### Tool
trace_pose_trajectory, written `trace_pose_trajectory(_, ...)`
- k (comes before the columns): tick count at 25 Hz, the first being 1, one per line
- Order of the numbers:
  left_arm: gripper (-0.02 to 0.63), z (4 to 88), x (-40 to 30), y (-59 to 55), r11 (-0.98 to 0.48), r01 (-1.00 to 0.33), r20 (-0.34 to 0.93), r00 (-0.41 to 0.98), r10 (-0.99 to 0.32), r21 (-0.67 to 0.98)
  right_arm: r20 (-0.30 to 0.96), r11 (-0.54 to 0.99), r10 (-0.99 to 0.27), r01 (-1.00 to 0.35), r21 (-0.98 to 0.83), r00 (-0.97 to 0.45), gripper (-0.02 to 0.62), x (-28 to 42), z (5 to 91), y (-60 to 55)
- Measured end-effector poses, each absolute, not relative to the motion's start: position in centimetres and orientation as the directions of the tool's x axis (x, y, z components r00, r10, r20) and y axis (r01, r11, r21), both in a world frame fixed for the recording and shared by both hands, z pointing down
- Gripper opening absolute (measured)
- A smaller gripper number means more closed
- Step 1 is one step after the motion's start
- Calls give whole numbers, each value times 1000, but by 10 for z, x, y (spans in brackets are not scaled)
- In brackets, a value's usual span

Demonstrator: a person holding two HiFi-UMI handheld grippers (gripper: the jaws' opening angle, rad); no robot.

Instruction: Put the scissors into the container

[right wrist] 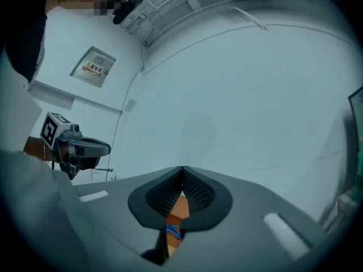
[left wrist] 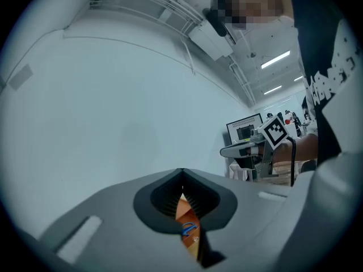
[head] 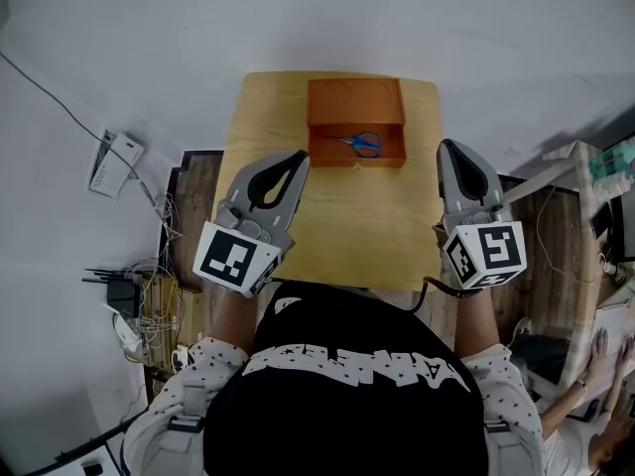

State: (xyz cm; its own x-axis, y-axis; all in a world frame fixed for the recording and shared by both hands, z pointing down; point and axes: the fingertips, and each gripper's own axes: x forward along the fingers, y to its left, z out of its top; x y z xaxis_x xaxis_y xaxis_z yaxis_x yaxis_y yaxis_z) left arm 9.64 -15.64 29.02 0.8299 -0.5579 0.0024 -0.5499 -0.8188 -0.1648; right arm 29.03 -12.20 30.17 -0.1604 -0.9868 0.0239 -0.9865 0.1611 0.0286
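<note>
Nearest the body, both tools point level and away from the person; the left grey two-jaw gripper (head: 301, 157) hangs over the near-left part of the light wooden table (head: 347, 216); its jaws are closed tip to tip with nothing clamped; its own view shows only a thin slit lower down, with orange and a bit of blue far beyond it. The right grey two-jaw gripper (head: 447, 147) is at the table's right edge; jaws together too, also empty.

Further out, at the far end of the table, sits the orange open-topped rectangular container (head: 355, 102); the blue-handled metal scissors (head: 359, 144) lie flat on its floor, well apart from both tools; nothing else visible inside.

Key relation: the container lies ahead of both tools and between them, ahead-right of the left tip and ahead-left of the right tip; the scissors' long axis runs across the view, blades to the left, blue loops to the right. The left tip looks slightly nearer in the head view, though height can't be read; the loops face the right gripper's side.

My read: placement looks done; no grasp needed next; if a re-grip were wanted, the right tool would meet the loops first.
</note>
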Motion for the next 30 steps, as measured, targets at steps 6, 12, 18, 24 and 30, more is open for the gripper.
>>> trace_pose_trajectory(6,0,290,103,-155,-829,-535,6,840,-543,-165,11,148,-989,-989,1,-148,14,296,299,-116)
trace_pose_trajectory(12,0,292,108,-154,-833,-529,13,843,-538,-164,29,152,-988,-988,-2,-152,14,301,301,-115)
trace_pose_trajectory(18,0,296,106,-156,-833,-531,18,842,-540,-156,33,155,-987,-988,-5,-155,12,299,304,-117)
trace_pose_trajectory(24,0,299,107,-158,-837,-527,21,845,-535,-149,53,169,-984,-985,9,-169,12,295,305,-119)
trace_pose_trajectory(30,0,302,108,-159,-843,-518,30,849,-527,-144,44,163,-986,-987,2,-163,14,294,305,-119)
